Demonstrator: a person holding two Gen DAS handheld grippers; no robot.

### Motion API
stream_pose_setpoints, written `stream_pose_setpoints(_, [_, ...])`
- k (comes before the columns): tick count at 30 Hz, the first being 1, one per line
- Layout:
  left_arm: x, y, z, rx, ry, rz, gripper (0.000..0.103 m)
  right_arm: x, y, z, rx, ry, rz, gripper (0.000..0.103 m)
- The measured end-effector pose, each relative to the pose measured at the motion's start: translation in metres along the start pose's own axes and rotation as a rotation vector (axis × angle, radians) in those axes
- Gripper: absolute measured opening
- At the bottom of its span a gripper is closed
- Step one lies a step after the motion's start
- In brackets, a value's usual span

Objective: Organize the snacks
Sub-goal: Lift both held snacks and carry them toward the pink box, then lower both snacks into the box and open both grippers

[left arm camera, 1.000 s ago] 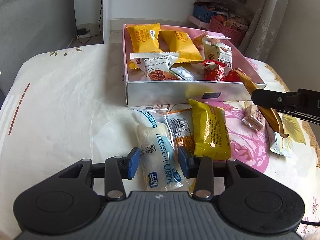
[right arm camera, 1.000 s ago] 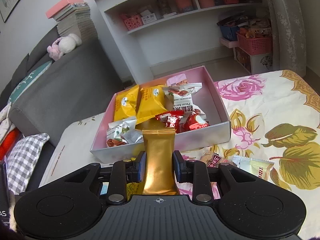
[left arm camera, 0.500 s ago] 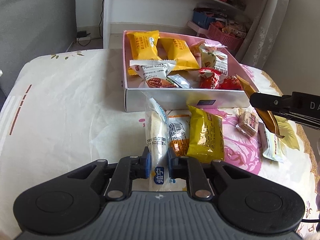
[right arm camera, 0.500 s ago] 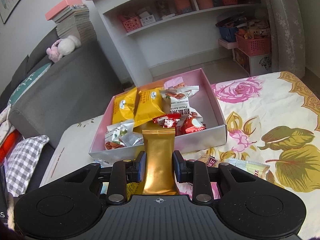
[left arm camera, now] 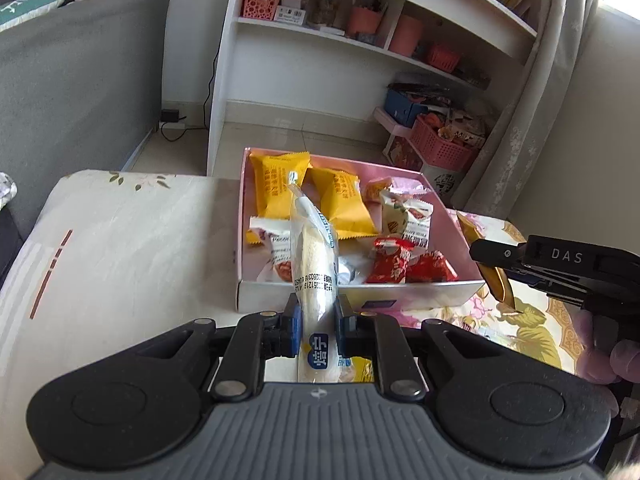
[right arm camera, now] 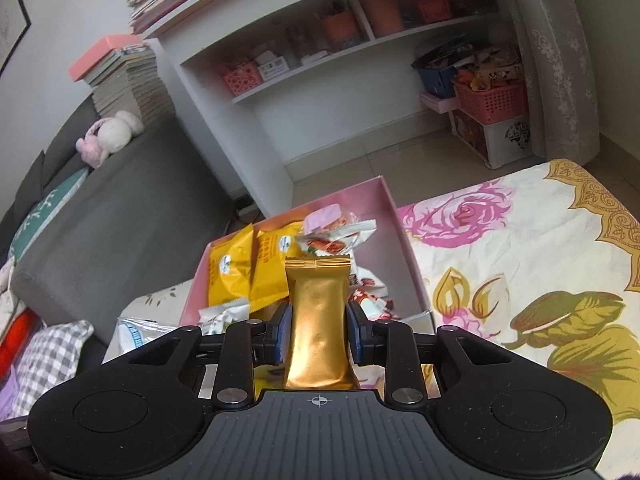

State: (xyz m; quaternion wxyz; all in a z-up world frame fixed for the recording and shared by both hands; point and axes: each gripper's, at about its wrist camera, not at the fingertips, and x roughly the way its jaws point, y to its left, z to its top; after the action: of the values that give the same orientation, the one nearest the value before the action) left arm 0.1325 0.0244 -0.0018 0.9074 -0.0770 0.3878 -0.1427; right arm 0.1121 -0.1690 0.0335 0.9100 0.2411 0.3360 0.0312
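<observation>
A pink box (left arm camera: 360, 290) on the table holds yellow packets (left arm camera: 276, 188), white packets and red candies (left arm camera: 390, 264). My left gripper (left arm camera: 316, 322) is shut on a white-and-blue bread packet (left arm camera: 314, 260), lifted in front of the box's near wall. My right gripper (right arm camera: 316, 330) is shut on a gold bar packet (right arm camera: 318, 320), held above the near right corner of the box (right arm camera: 404, 232). It also shows in the left wrist view (left arm camera: 496, 254), at the box's right side, with the gold packet (left arm camera: 498, 282) hanging down.
The table carries a floral cloth (right arm camera: 520, 264). A grey sofa (left arm camera: 72, 92) stands to the left and a white shelf unit (left arm camera: 360, 52) behind. Pink baskets (left arm camera: 444, 148) sit on the floor at the right. A yellow packet (left arm camera: 362, 370) lies under my left gripper.
My left gripper closed on the bread packet, then lifted it off the table toward the box. My right gripper moved closer above the box with the gold packet.
</observation>
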Motion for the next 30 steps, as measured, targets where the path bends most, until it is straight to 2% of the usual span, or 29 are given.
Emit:
stream_pose_setpoints(6, [0.028,-0.01,0.021,-0.046,-0.002,-0.046,0.014,0.019,-0.024,0.016,0.084,0.035,0.006,0.027])
stream_pose_setpoints(12, [0.059,-0.028,0.027,-0.02,0.018,-0.056,0.014,0.041,-0.032,0.025,0.121,0.048,0.042,0.027])
stream_pose_setpoints(20, [0.093,-0.031,0.032,-0.028,0.057,-0.054,0.014,0.071,-0.03,0.026,0.076,0.056,0.004,0.027])
stream_pose_setpoints(23, [0.097,-0.031,0.034,-0.025,0.041,-0.064,0.015,0.076,-0.029,0.025,0.054,0.041,-0.006,0.027])
stream_pose_setpoints(30, [0.103,-0.032,0.034,0.034,0.006,-0.032,0.015,0.082,-0.029,0.026,0.029,0.012,-0.014,0.027])
